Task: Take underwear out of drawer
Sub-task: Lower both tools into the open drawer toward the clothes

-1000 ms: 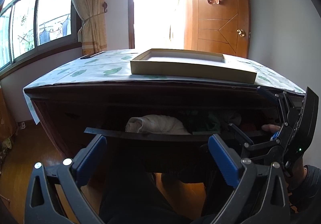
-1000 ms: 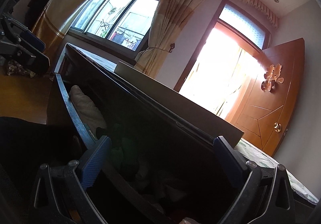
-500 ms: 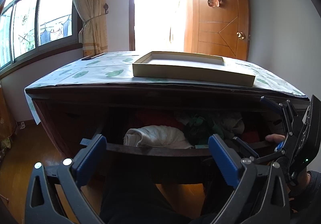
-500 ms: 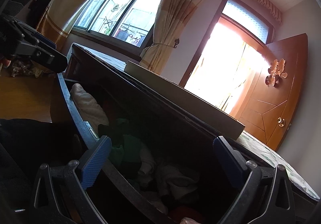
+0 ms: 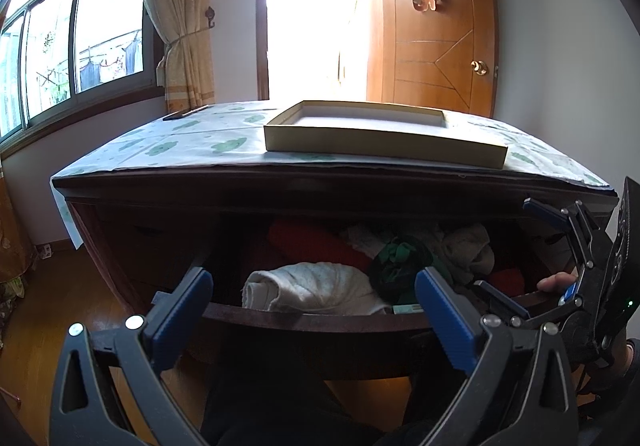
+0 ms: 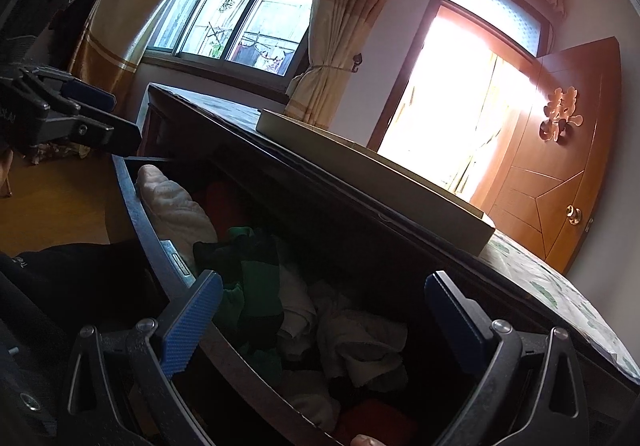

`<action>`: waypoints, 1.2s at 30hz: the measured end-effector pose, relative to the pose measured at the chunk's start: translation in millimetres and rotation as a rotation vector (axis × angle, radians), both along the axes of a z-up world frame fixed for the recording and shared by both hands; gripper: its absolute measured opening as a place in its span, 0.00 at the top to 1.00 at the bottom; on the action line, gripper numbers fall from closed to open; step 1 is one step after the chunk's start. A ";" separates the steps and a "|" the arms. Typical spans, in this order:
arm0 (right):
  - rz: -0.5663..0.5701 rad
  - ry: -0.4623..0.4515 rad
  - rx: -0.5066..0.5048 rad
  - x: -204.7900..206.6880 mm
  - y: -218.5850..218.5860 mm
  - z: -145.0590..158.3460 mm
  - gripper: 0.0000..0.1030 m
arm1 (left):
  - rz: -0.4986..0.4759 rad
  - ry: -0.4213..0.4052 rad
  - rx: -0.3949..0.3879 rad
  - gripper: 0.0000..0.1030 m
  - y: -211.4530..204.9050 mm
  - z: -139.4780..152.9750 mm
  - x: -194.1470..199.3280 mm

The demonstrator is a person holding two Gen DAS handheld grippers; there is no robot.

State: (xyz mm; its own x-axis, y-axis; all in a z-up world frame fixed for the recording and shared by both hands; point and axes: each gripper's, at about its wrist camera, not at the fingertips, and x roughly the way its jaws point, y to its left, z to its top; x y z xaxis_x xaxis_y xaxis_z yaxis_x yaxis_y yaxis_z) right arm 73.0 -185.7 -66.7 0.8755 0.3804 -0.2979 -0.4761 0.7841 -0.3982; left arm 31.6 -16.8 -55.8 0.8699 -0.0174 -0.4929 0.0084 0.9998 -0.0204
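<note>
- Dark wood drawer [image 5: 304,320] stands pulled out from the dresser [image 5: 132,234], and my underwear candidates lie heaped inside it, below the papered top.
- My left gripper [image 5: 310,300] hangs in front of the drawer's front edge with its jaws spread wide and nothing between them.
- My right gripper [image 6: 320,310] sits over the drawer's right part, jaws equally wide apart and empty; a fingertip of the operator's hand [image 5: 554,281] rests on the drawer front beside it.
- Nearest the front on the left lies a rolled white cloth [image 5: 316,288], dotted and thick-looking; I judge it soft, light and easy to pinch anywhere along its upper fold.
- Just right of it is a dark green garment [image 6: 250,274], crumpled, touching a pale grey-white bundle [image 6: 360,346] further right.
- Red fabric [image 5: 316,244] lies behind the white roll, and a second red piece [image 6: 372,420] shows at the right end.
- Which of these pieces is actually underwear I cannot tell for sure; the green crumple and the pale bundle look the likeliest.
- All of it should be limp and near weightless, so I expect no slipping, but one pinch may drag a neighbour along where pieces overlap.
- I would take a raised ridge of the chosen garment, not its flat middle, and lift straight up to clear the low dresser top.
- On top sits a shallow cardboard tray [image 5: 384,150], a possible place to set things.
</note>
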 end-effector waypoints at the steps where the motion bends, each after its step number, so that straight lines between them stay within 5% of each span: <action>1: 0.000 0.010 0.002 -0.2 -0.3 0.7 0.01 | 0.001 0.000 0.000 0.00 0.2 0.1 0.0; 19: -0.032 0.239 0.120 5.9 -16.2 14.4 0.01 | -0.034 0.029 0.015 0.00 -5.4 -0.1 0.9; 36: -0.066 0.423 0.095 2.1 -14.5 17.8 0.01 | -0.056 0.050 0.000 0.00 -6.3 0.0 -0.5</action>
